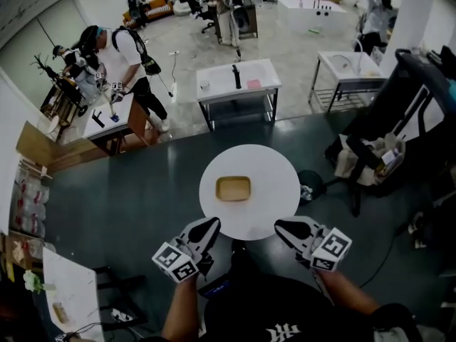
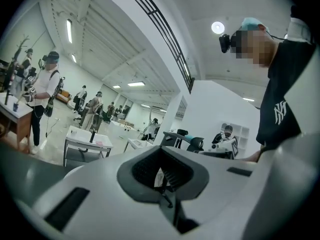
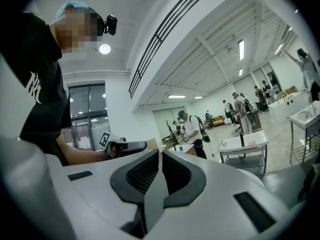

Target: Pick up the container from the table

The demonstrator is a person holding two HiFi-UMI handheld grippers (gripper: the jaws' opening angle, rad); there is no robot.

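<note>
A shallow tan container (image 1: 233, 188) lies near the middle of a small round white table (image 1: 271, 169). My two grippers hover at the table's near edge, one on each side, and point inward at each other. The left gripper (image 1: 211, 224) is shut with nothing in it, a little short of the container and to its left. The right gripper (image 1: 280, 226) is shut and empty as well, off to the container's right. In the left gripper view the left gripper (image 2: 162, 176) has its jaws together. The right gripper (image 3: 159, 169) shows closed pads, with the left gripper (image 3: 122, 145) facing it. Neither gripper view shows the container.
A black chair loaded with bags (image 1: 385, 148) stands right of the round table. Behind it are a white work table (image 1: 239, 80) and a sink table (image 1: 349, 66). A person with grippers (image 1: 125, 59) works at a desk far left. Another white table (image 1: 71, 291) is at bottom left.
</note>
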